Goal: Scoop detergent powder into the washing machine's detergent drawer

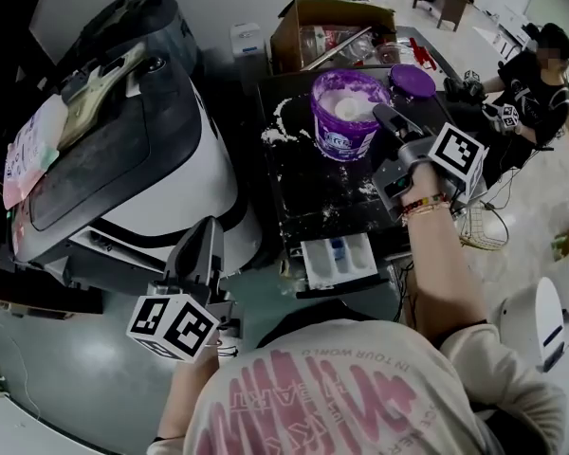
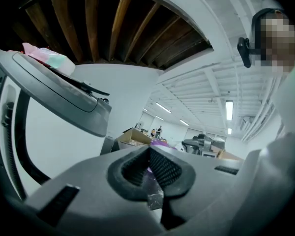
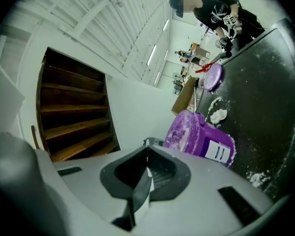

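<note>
Head view, widest first: washing machine (image 1: 171, 188) off the left edge of the bench (image 1: 303, 197). Toward the far edge, upright purple detergent tub (image 1: 346, 138), open, powder inside. At the near edge, detergent drawer (image 1: 310, 265). Just right of the tub rim, right gripper (image 1: 380, 112), jaws pressed together, likely the nearer to both; drawer back toward the person. Beside the machine, left gripper (image 1: 211, 227), jaws likewise closed.

Black tabletop (image 1: 308, 195) under purple tub (image 1: 345, 133), purple lid (image 1: 412, 81), spilled powder (image 1: 281, 121).
</note>
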The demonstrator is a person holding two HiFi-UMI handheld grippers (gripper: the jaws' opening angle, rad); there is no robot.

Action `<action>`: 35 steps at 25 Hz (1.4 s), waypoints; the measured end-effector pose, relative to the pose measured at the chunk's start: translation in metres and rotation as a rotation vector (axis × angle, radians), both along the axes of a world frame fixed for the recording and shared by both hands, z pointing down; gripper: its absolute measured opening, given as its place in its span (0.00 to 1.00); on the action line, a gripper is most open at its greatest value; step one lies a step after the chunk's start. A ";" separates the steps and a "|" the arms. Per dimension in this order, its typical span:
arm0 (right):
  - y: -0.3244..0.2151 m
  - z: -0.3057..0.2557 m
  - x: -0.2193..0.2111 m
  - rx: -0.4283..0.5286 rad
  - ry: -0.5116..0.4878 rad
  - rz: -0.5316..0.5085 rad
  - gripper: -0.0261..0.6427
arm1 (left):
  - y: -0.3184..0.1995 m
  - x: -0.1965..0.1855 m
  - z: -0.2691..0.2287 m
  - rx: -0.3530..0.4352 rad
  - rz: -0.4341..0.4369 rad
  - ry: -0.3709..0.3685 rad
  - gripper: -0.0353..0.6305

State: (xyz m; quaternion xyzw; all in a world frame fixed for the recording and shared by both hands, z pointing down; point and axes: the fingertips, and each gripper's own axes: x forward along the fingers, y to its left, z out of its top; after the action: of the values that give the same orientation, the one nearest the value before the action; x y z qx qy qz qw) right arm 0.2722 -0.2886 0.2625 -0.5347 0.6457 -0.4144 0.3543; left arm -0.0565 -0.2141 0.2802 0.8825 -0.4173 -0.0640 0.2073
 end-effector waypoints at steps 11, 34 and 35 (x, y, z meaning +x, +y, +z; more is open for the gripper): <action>0.064 0.023 -0.032 -0.039 0.031 0.016 0.04 | 0.016 0.008 0.020 -0.037 0.124 0.023 0.06; 0.169 0.136 -0.087 -0.234 -0.063 0.037 0.04 | 0.063 0.015 0.087 -0.162 0.298 -0.025 0.06; 0.172 0.141 -0.088 -0.242 -0.065 0.037 0.04 | 0.065 0.018 0.091 -0.167 0.303 -0.027 0.06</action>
State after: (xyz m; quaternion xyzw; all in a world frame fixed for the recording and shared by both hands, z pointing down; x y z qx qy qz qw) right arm 0.1842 -0.1168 0.4032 -0.5718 0.5689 -0.4998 0.3155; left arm -0.0388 -0.1493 0.3708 0.9158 -0.2861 0.0148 0.2817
